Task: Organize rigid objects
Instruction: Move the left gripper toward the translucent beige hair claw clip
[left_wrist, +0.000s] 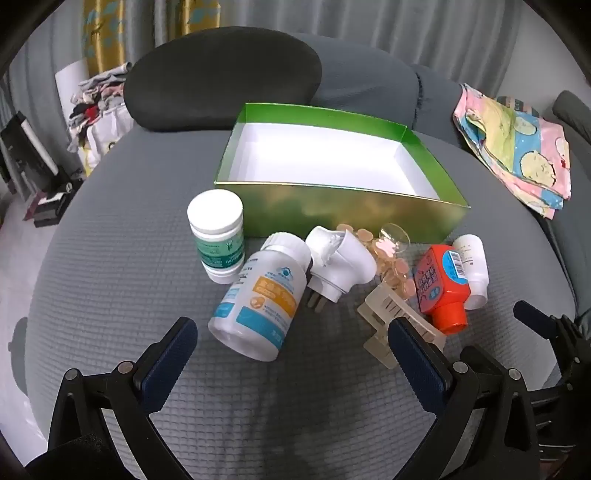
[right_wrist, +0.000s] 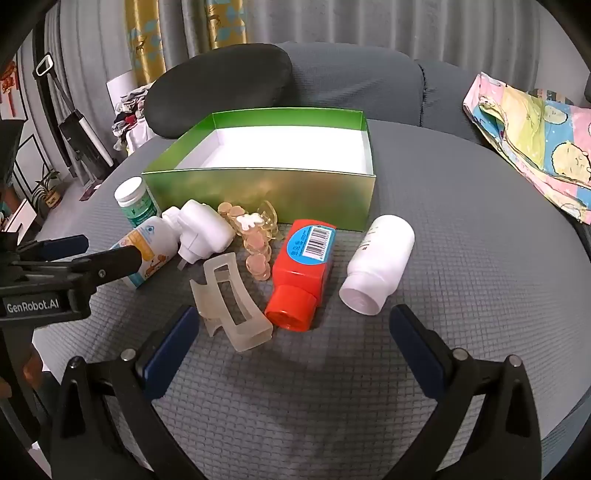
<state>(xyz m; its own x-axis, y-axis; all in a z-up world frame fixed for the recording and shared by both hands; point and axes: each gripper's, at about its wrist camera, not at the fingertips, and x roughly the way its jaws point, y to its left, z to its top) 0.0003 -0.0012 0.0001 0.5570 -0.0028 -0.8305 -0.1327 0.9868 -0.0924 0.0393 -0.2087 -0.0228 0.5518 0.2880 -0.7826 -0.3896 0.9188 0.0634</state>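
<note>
An empty green box (left_wrist: 332, 214) (right_wrist: 258, 195) with a white inside stands on the grey cushion. In front of it lie a white pill bottle with an orange and blue label (left_wrist: 258, 299) (right_wrist: 147, 251), an upright green-labelled bottle (left_wrist: 216, 236) (right_wrist: 135, 201), a white plug-in device (left_wrist: 338, 262) (right_wrist: 201, 234), a beaded hair clip (left_wrist: 391, 258) (right_wrist: 255, 240), a clear claw clip (left_wrist: 391, 325) (right_wrist: 232, 306), a red bottle (left_wrist: 441, 284) (right_wrist: 301, 266) and a plain white bottle (left_wrist: 472, 269) (right_wrist: 378, 258). My left gripper (left_wrist: 291, 339) is open below the labelled bottle. My right gripper (right_wrist: 291, 325) is open just short of the red bottle.
A dark cushion (left_wrist: 221, 77) (right_wrist: 218, 88) leans behind the box. A patterned cloth (left_wrist: 517, 147) (right_wrist: 535, 140) lies at the right. Clothes and clutter (left_wrist: 96, 107) sit past the cushion's left edge. The left gripper (right_wrist: 85, 258) reaches in at the left of the right wrist view.
</note>
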